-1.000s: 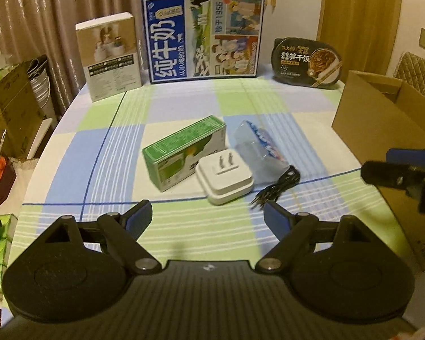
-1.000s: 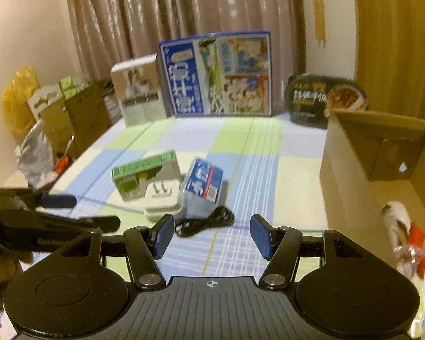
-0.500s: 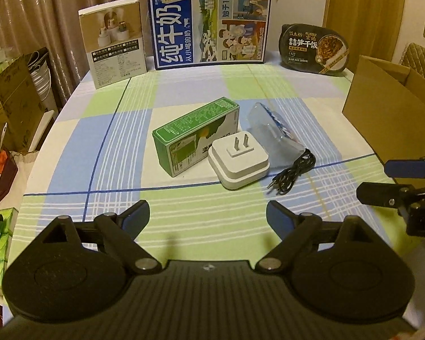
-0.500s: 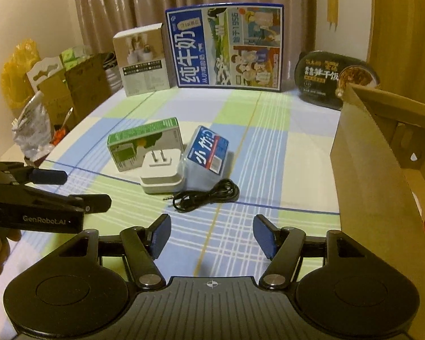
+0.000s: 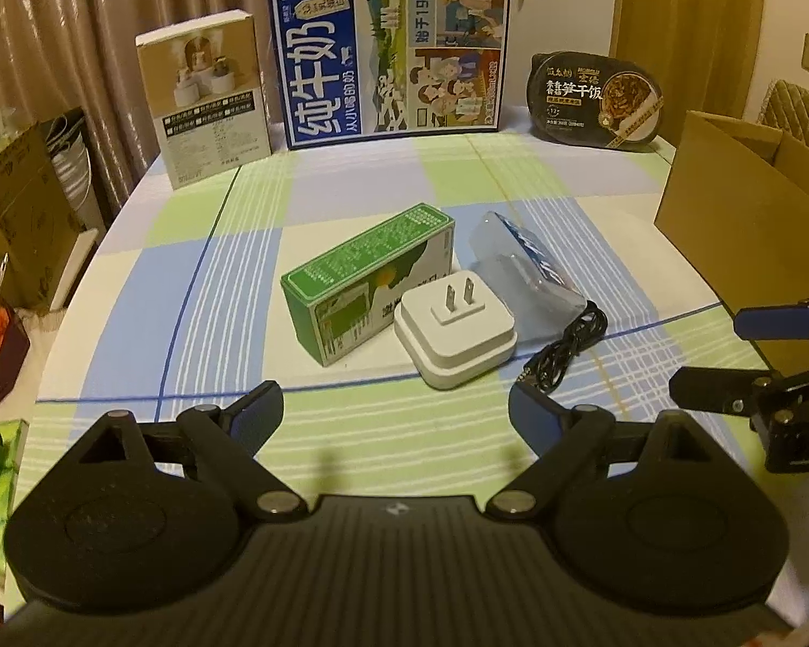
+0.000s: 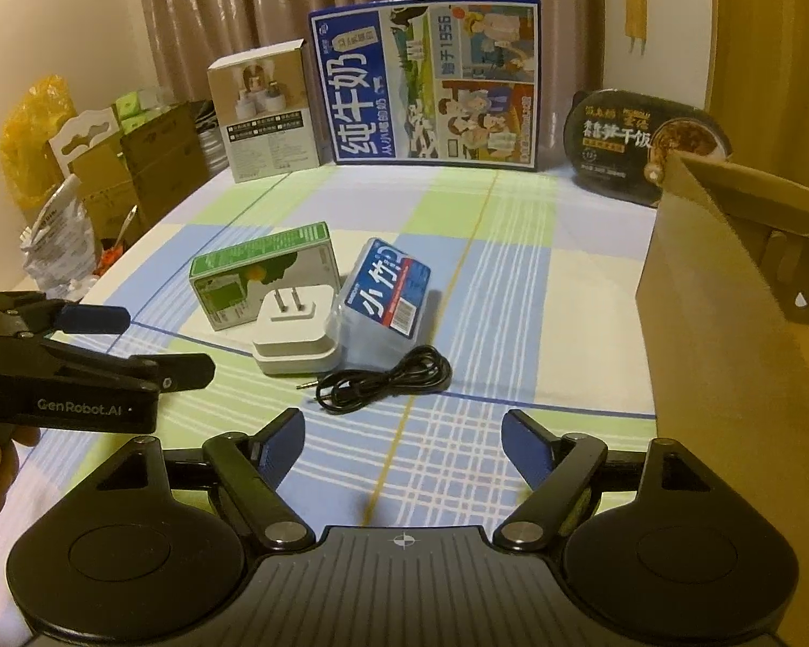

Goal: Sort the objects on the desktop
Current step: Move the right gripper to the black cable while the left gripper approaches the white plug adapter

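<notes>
A green box (image 5: 369, 280) (image 6: 264, 272), a white plug adapter (image 5: 454, 335) (image 6: 295, 337), a clear plastic case with a blue label (image 5: 528, 261) (image 6: 385, 299) and a coiled black cable (image 5: 569, 348) (image 6: 385, 377) lie together mid-table. My left gripper (image 5: 396, 418) is open and empty, hovering near the table's front edge, just short of the adapter. My right gripper (image 6: 402, 439) is open and empty, just short of the cable. Each gripper shows in the other's view, the right one (image 5: 728, 356) at right, the left one (image 6: 151, 345) at left.
An open cardboard box (image 5: 749, 226) (image 6: 728, 291) stands at the table's right side. A tall blue milk carton box (image 5: 388, 54), a beige product box (image 5: 207, 97) and a black meal tray (image 5: 596, 100) stand along the back edge. Boxes and bags crowd the floor at left.
Both grippers have drawn back and tilted slightly, so the objects sit lower and nearer in view. Both stay open and empty. Nothing on the table has moved.
</notes>
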Demonstrator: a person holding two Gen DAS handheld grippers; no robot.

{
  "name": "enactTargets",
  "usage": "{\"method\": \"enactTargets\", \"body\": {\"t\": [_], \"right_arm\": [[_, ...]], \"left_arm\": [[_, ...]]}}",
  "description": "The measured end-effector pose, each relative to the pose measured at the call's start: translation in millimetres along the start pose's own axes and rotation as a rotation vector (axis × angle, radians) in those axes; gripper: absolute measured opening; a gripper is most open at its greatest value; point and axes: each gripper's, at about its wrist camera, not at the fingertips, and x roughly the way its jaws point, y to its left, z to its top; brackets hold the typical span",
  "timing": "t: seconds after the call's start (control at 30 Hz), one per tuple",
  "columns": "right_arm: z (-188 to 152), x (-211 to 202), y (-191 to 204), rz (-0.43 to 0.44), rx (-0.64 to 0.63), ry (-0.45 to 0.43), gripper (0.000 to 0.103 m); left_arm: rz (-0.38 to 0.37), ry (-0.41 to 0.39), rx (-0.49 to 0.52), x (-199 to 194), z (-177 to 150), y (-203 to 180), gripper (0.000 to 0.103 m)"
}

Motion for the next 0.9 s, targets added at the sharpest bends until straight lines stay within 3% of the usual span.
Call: {"method": "enactTargets", "body": {"t": [0.57,0.9], "right_arm": [[-0.6,47.2,2.9,0.049,-0.048,0.015,0.077],[8.4,71.2,-6.0,0.044,0.067,-0.016,0.078]], "left_arm": [[-0.009,0.023,-0.052,30.8,11.9,10.6,0.088],[0.001,0.022,-0.083,32.5,13.6,18.3,0.088]]}}
